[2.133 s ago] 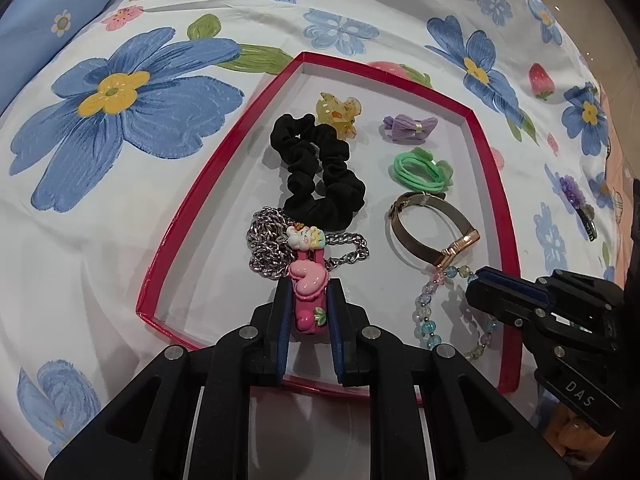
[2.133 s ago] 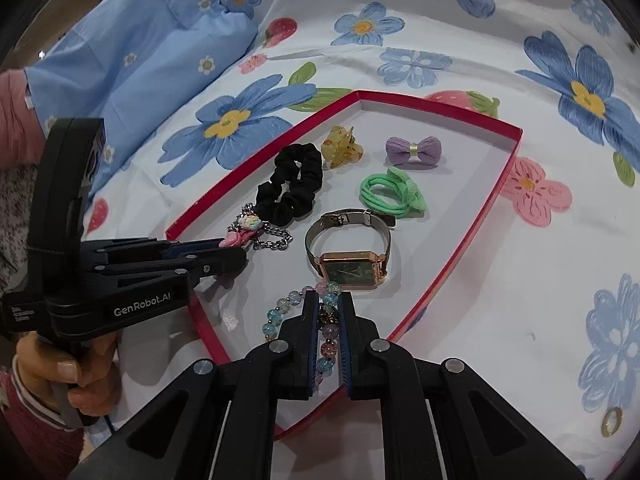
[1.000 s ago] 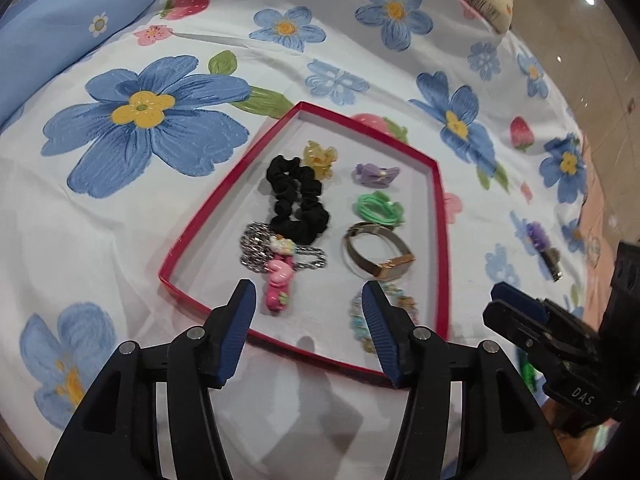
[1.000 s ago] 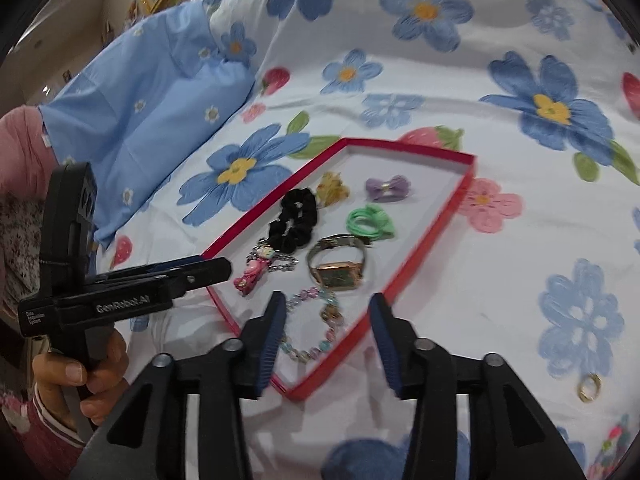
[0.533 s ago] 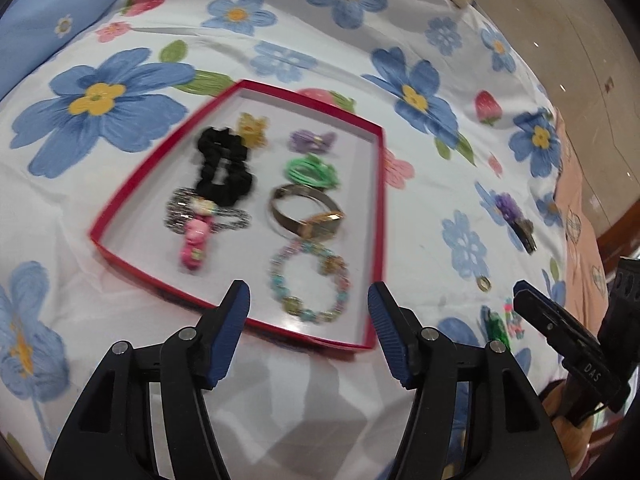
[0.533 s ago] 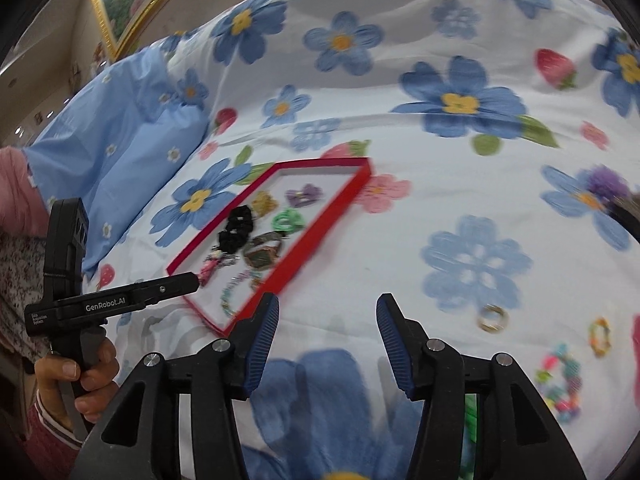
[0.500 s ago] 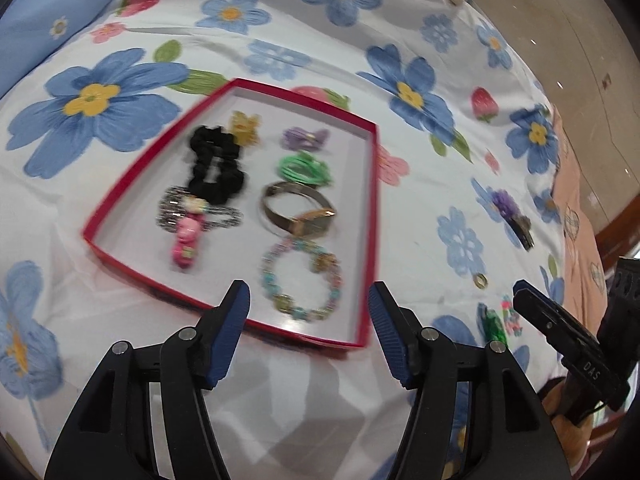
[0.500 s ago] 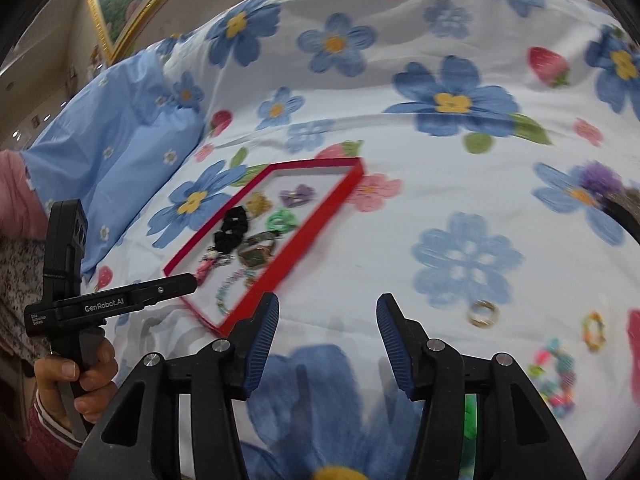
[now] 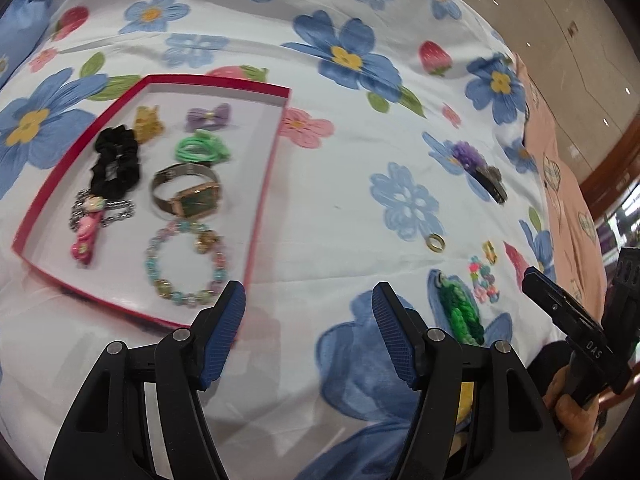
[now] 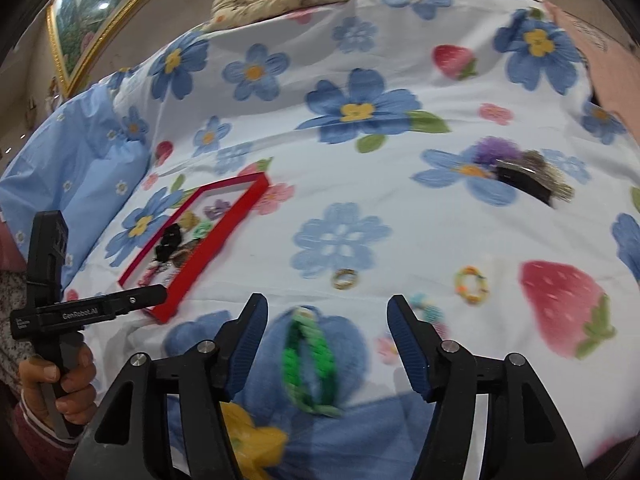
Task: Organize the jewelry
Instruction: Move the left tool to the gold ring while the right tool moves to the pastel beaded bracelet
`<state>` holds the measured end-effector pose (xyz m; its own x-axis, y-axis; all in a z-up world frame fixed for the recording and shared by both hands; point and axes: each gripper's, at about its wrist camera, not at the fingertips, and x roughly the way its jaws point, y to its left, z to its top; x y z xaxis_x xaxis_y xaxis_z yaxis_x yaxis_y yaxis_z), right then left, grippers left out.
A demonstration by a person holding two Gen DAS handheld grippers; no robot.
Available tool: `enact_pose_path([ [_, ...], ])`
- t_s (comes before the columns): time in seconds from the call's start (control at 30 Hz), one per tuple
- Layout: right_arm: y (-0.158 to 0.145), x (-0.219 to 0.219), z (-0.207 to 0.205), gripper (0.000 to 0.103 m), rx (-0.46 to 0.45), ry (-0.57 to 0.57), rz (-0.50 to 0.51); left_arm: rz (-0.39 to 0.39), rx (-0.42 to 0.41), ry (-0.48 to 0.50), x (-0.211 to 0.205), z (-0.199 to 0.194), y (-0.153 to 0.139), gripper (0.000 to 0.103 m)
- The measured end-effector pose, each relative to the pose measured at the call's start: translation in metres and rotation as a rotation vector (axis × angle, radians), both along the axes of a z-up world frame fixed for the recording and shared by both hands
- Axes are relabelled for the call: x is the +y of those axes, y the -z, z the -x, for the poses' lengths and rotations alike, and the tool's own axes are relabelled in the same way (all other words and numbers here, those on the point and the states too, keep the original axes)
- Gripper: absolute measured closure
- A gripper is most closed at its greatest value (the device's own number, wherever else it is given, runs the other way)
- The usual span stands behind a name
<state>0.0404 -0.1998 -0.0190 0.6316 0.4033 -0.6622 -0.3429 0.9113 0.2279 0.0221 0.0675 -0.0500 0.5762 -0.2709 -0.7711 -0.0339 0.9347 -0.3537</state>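
Tray: red tray (image 9: 264, 184) lies at far left on the bed (image 9: 340, 184), already carrying a black scrunchie (image 9: 114, 166), a watch (image 9: 188, 196), a bead bracelet (image 9: 184, 268) and several hair pieces.
Left tongs: left tongs (image 9: 306, 306) hang above the tray's near right corner; jaws are opening, with only bedcover visible between them.
Loose items: gold ring (image 9: 435, 243), green braided band (image 9: 460, 312), small bead pieces (image 9: 484, 278) and a purple hair clip (image 9: 480, 166) lie on the bedcover, right of the tray and well apart from it.
Target (judged): green braided band (image 10: 310, 364) is the likely next pickup, as the nearest loose item to both tongs.
Bearing from right tongs: band lies directly ahead of the right tongs (image 10: 326, 338), low in the gap between the two pads and nearer the left pad; no contact is visible.
Long axis: band runs roughly along the pointing line of the right tongs, so the jaws would close across its narrow width.
Right tongs: jaws are opening and pinch nothing.
Nearer hand (judged): right hand, since the band sits within its jaw gap; from the left tongs the band lies off to the right, beyond the right pad.
Return path (judged): tray lies to the left of the right tongs, past the left tongs.
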Motion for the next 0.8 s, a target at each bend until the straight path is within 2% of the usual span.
enact_pose_path([
  [0.4,0.020,-0.052,0.002,0.039,0.048,0.091,-0.003,-0.060,-0.012,0.130,-0.058,-0.025,-0.010,0.035],
  [0.8,0.033,-0.043,-0.008,0.039,0.092,0.036,0.030,-0.124,0.000,0.235,-0.100,-0.058,-0.005,0.035],
])
